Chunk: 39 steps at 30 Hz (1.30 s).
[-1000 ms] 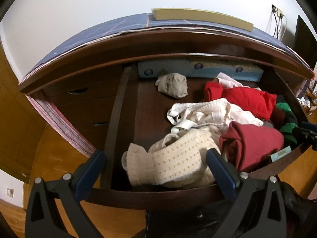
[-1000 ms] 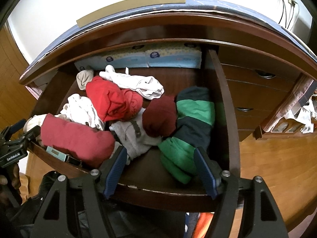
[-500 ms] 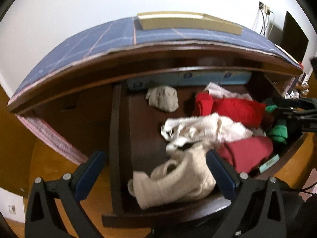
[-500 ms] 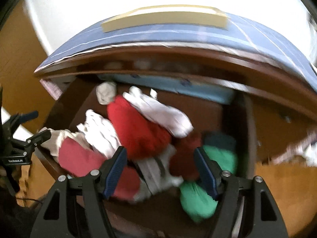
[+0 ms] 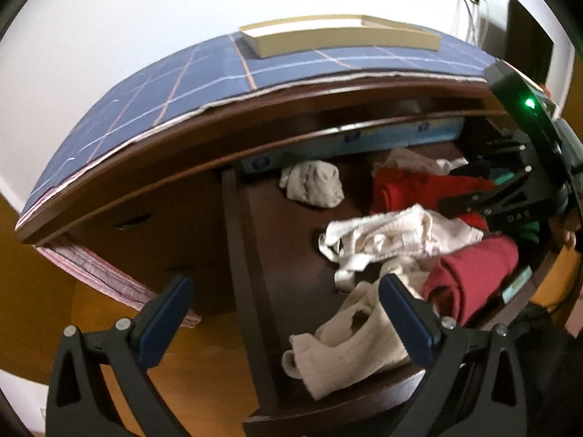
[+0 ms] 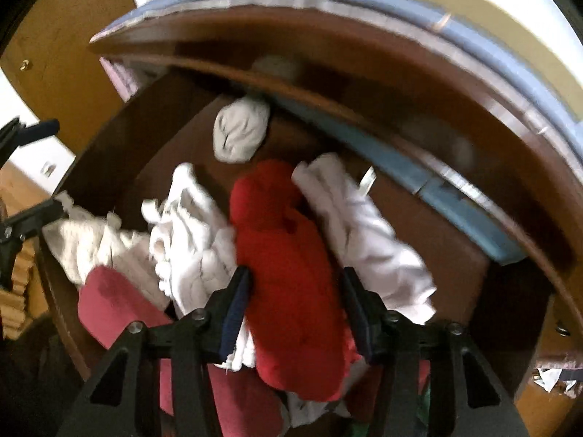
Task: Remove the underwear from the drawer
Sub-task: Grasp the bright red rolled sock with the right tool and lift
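Observation:
The open wooden drawer [image 5: 251,255] holds a heap of garments. My right gripper [image 6: 295,273] points down over a bright red rolled underwear bundle [image 6: 288,255]. Its jaws are closing with the bundle between them, and the pads sit at its sides without visibly squeezing it. Left of the red bundle lies a white lacy piece [image 6: 189,225], and right of it a white garment [image 6: 364,236]. My left gripper [image 5: 284,284] hangs open over the drawer's front left corner, its right finger above a cream dotted underwear piece [image 5: 349,342]. It holds nothing.
A grey-beige balled piece [image 5: 313,182] lies at the back and a dark red folded garment [image 5: 473,273] at the front right. A blue tissue pack [image 5: 400,134] lines the rear wall. On the dresser are a blue checked cloth [image 5: 182,83] and a flat beige box [image 5: 339,36].
My right gripper has swung left across the drawer, from the green striped bundle to the red bundle, and its jaws have narrowed. My left gripper has drifted left and rolled a little.

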### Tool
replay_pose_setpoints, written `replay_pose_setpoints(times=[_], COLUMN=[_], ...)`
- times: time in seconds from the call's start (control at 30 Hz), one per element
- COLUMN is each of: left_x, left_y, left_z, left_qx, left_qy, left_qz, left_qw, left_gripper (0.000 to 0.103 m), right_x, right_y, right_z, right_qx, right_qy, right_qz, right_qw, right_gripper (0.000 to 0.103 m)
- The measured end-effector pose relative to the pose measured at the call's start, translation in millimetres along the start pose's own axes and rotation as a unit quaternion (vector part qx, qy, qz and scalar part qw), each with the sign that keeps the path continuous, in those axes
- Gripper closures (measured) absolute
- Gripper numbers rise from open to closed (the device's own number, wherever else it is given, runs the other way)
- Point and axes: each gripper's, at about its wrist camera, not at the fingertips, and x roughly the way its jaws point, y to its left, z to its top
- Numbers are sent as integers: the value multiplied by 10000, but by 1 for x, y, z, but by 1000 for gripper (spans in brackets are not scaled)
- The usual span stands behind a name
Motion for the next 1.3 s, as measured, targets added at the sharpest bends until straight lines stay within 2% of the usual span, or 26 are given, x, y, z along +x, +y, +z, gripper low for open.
replay_pose_setpoints(times=[0.07, 0.3, 0.43, 0.53, 0.6, 0.73, 0.83, 0.9, 1.03, 1.13, 1.2, 1.27, 1.3], left_x=[2, -1, 1, 2, 5, 17, 32, 36, 21, 18, 24, 32, 37], left_y=[1, -8, -13, -13, -12, -18, -37, -50, -72, -82, -87, -85, -84], left_z=[-2, 9, 18, 20, 24, 36, 45, 46, 42, 41, 40, 41, 41], left_qx=[190, 632, 759, 767, 574, 53, -124, 13, 712, 1180, 1543, 1637, 1626], left_qy=[77, 76, 73, 77, 102, 321, 688, 838, 650, 744, 940, 1127, 1201], left_qz=[-129, -416, -448, -440, -487, -806, -1169, -1183, -1397, -1624, -1741, -1923, -2016], left_qw=[9997, 9971, 9961, 9961, 9971, 9962, 9907, 9894, 9855, 9768, 9680, 9610, 9584], left_gripper=[0, 0, 0, 0, 0, 0, 0, 2, 2, 2, 4, 12, 12], right_x=[6, 23, 13, -11, -31, -67, -87, -96, -104, -105, -108, -111, -113], right_y=[0, 1, -1, -4, -10, -19, -21, -28, -43, -48, -50, -47, -46], right_z=[-3, 3, -2, -12, -23, -41, -51, -61, -85, -96, -100, -102, -102], right_qx=[-58, -95, -114, 77, 370, 868, 1123, 1294, 1533, 1749, 1843, 1838, 1835], right_qy=[187, 403, 319, 41, -223, -841, -1171, -1242, -1291, -1328, -1396, -1479, -1508], right_qz=[165, 457, 509, 516, 666, 544, 530, 563, 678, 770, 829, 809, 806], right_qw=[9997, 9981, 9981, 9986, 9968, 9912, 9853, 9822, 9773, 9726, 9694, 9684, 9680], right_gripper=[50, 50, 60, 60, 60, 60, 60, 60, 60, 60, 60, 60, 60])
